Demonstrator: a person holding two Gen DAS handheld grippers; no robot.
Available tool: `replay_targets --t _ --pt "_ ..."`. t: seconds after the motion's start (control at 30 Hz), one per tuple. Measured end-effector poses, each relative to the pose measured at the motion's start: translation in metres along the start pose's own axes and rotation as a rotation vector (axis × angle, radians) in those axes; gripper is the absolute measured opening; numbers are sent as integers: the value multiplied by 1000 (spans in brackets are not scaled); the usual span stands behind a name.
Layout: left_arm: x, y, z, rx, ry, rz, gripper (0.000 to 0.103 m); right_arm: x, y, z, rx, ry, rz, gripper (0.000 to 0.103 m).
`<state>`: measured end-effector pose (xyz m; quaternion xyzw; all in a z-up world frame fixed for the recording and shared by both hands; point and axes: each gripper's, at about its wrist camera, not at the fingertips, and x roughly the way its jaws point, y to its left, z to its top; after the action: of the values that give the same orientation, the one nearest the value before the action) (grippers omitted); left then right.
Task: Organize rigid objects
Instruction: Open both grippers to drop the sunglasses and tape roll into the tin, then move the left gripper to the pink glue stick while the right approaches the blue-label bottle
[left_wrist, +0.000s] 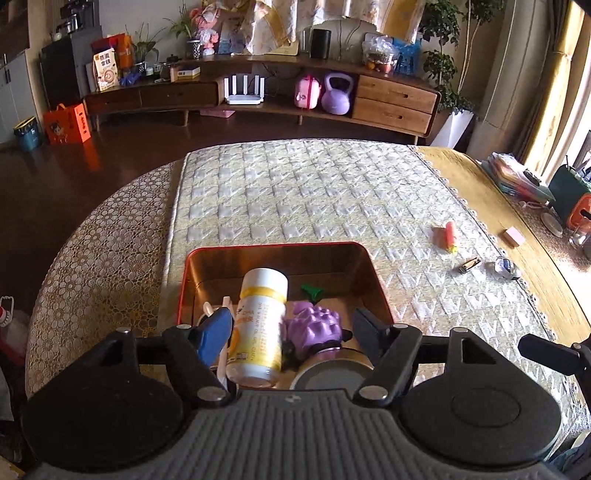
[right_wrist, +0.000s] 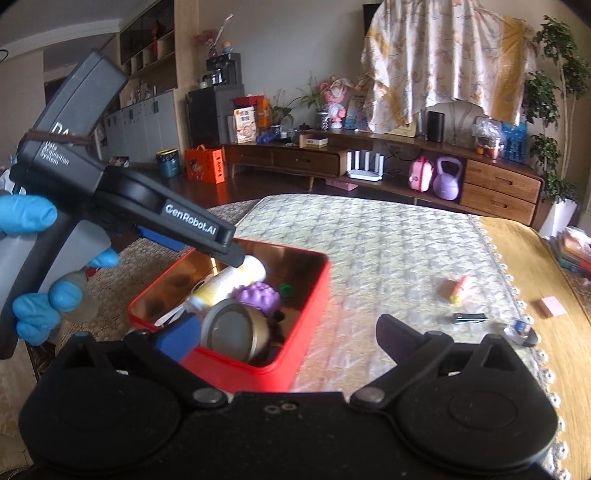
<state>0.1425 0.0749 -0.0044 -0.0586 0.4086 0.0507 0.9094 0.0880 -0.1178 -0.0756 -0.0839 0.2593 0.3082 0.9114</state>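
1. Much of the sorting looks done to me: the red tin (right_wrist: 295, 332) on the counter (left_wrist: 480, 206) already holds a white bottle (left_wrist: 260, 325), a purple toy (left_wrist: 314, 326), a round gold tin (right_wrist: 236, 334) and a small green piece (left_wrist: 312, 291).
2. Left to gather, all right of the red tin: an orange toy (left_wrist: 447, 238), nail clippers (left_wrist: 470, 264), a small wrapped item (left_wrist: 506, 267) and a pink block (left_wrist: 514, 236).
3. My left gripper (left_wrist: 288, 332) hangs over the tin, tilted down, fingers wide, the bottle lying loose between them.
4. My right gripper (right_wrist: 284, 339) sits near the tin's front edge, fingers wide and empty.
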Motion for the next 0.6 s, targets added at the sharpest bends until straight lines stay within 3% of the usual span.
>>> replay_targets --t 0.27,0.37,0.6 --pt "3 -42 5 37 -7 -45 72 -29 -46 -8 62 -42 -86 102" --pt "6 -63 8 69 -9 -54 82 -34 -62 -11 72 -46 -110 102" --pt "20 -108 22 129 -4 -107 83 -37 -101 -21 75 -34 -169 102"
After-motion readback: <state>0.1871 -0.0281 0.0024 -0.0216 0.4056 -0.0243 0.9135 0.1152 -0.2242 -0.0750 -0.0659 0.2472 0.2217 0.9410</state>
